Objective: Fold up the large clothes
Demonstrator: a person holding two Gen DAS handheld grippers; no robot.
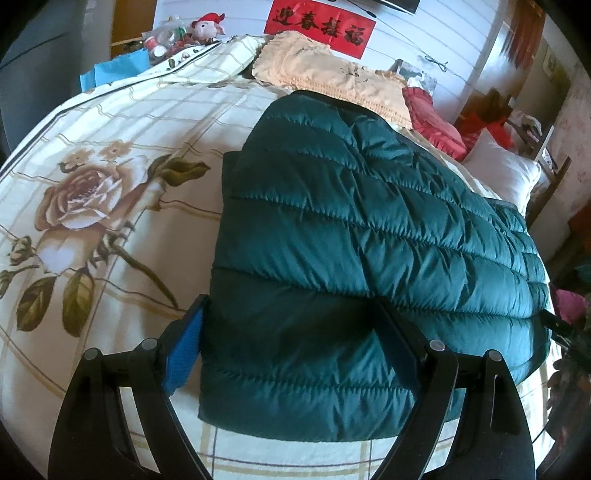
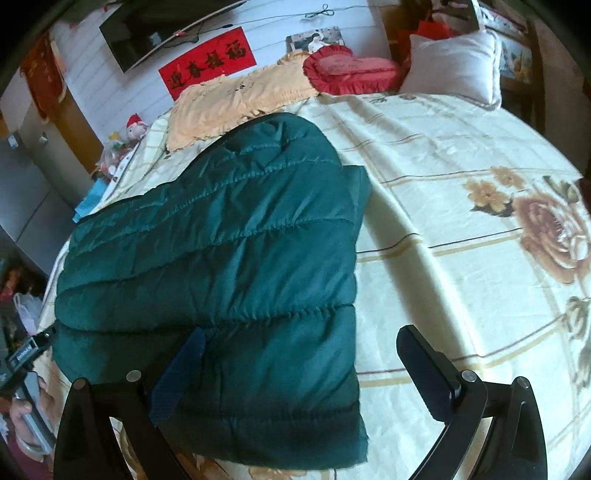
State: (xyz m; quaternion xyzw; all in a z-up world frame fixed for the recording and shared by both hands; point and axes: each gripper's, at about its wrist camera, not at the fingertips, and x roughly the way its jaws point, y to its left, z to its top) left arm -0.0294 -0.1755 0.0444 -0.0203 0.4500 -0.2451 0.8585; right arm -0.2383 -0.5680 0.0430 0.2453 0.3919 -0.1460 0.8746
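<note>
A dark green quilted puffer jacket lies folded flat on the bed; it also shows in the right wrist view. My left gripper is open and straddles the jacket's near left corner, the left finger beside the jacket's left edge and the right finger over the jacket. My right gripper is open over the jacket's near right corner, the left finger over the fabric and the right finger over the bed sheet. Neither grips the fabric.
The bed has a cream checked sheet with rose prints. A peach cloth, a red heart cushion and a white pillow lie at the head. Clutter and a plush toy sit on a bedside stand.
</note>
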